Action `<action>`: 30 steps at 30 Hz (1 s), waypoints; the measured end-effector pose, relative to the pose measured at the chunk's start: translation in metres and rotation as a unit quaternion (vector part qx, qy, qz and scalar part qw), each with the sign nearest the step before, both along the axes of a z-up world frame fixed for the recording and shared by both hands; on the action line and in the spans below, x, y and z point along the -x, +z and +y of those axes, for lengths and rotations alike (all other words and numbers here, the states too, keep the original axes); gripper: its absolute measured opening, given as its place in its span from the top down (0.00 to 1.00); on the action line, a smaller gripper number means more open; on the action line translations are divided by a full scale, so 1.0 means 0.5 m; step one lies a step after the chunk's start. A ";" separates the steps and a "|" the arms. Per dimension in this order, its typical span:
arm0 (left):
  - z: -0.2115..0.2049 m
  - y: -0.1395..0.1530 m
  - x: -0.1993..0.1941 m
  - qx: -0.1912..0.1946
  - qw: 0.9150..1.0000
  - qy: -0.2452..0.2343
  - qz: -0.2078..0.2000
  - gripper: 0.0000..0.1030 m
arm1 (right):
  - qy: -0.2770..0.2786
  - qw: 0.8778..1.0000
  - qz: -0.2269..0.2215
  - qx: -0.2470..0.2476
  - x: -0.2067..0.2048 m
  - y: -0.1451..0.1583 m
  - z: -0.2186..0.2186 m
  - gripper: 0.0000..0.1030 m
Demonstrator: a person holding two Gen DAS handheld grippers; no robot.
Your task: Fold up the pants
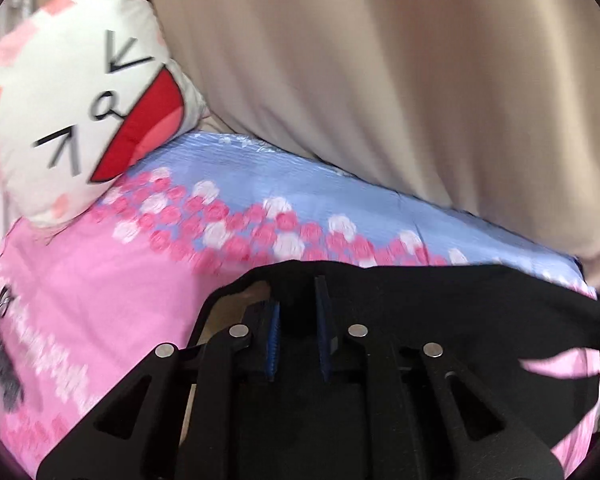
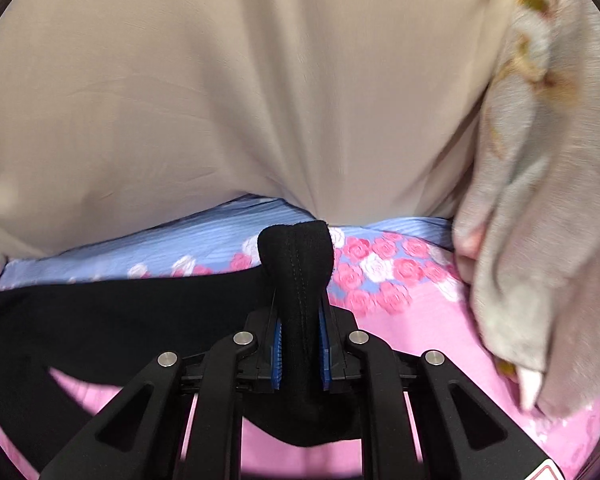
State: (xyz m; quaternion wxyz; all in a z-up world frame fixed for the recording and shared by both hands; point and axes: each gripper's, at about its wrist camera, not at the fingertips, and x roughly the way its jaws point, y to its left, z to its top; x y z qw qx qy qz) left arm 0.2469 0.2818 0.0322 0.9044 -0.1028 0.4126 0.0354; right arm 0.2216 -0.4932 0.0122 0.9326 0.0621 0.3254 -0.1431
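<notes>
The black pants hang stretched between my two grippers above a pink and blue flowered bedsheet. In the left wrist view my left gripper is shut on one end of the black cloth, which runs off to the right. In the right wrist view my right gripper is shut on the other end of the pants; a stitched fold sticks up past its blue pads, and the rest of the cloth trails away to the left and sags below.
A beige curtain hangs close behind the bed in both views. A white cartoon-face pillow lies at the left of the sheet. A grey patterned blanket is heaped at the right edge of the bed.
</notes>
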 end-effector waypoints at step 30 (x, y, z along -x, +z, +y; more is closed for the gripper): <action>-0.009 -0.217 0.116 0.070 0.989 0.083 0.101 0.26 | -0.024 0.999 -0.001 -0.040 0.214 -0.076 0.059 0.87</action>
